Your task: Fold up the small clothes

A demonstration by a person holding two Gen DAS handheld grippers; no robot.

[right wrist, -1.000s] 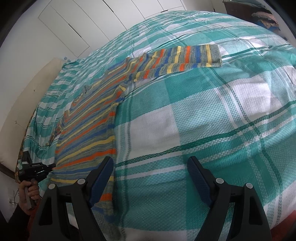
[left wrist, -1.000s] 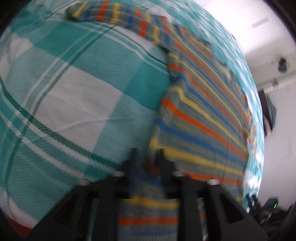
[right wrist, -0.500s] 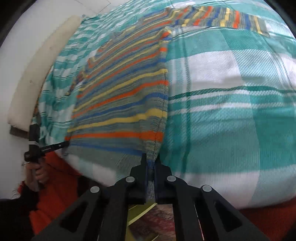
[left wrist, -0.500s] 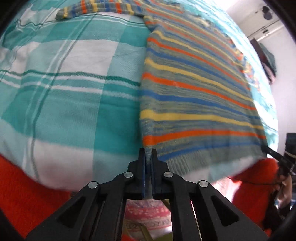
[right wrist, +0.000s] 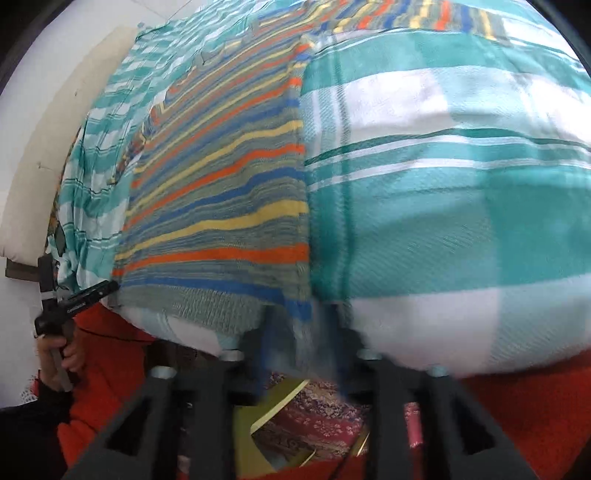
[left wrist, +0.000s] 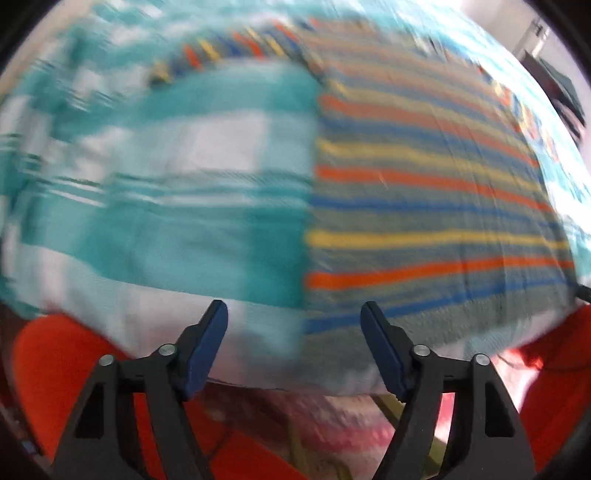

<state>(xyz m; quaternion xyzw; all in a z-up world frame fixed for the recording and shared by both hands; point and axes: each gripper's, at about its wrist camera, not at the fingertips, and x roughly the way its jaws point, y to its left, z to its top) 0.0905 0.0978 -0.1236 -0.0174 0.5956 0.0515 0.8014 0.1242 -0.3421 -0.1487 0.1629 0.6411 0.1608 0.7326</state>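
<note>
A striped sweater (left wrist: pixel 424 206) in grey, orange, yellow and blue lies flat on a teal and white plaid bedspread (left wrist: pixel 207 206), with its hem at the bed's near edge. One sleeve (right wrist: pixel 424 16) stretches out sideways at the far end. My left gripper (left wrist: pixel 295 332) hangs over the hem's left corner, its jaws opening wide and the pads clear of the cloth. My right gripper (right wrist: pixel 303 339) is blurred, its jaws opening too, and the hem's right corner (right wrist: pixel 295 306) lies loose between them. The right wrist view also shows the left gripper (right wrist: pixel 79 297) held in a hand (right wrist: pixel 55 350).
Red fabric (right wrist: pixel 517 406) hangs below the bed's near edge. A patterned rug (right wrist: pixel 314 417) shows on the floor underneath. A pale padded headboard (right wrist: pixel 48 147) and a white wall lie past the bed's far side. Dark furniture (left wrist: pixel 554 85) stands at the room's far right.
Half a second ago both grippers were shut on the sweater's hem corners. Now both pairs of jaws stand apart and the hem lies loose at the bed edge. The left view is blurred by motion.
</note>
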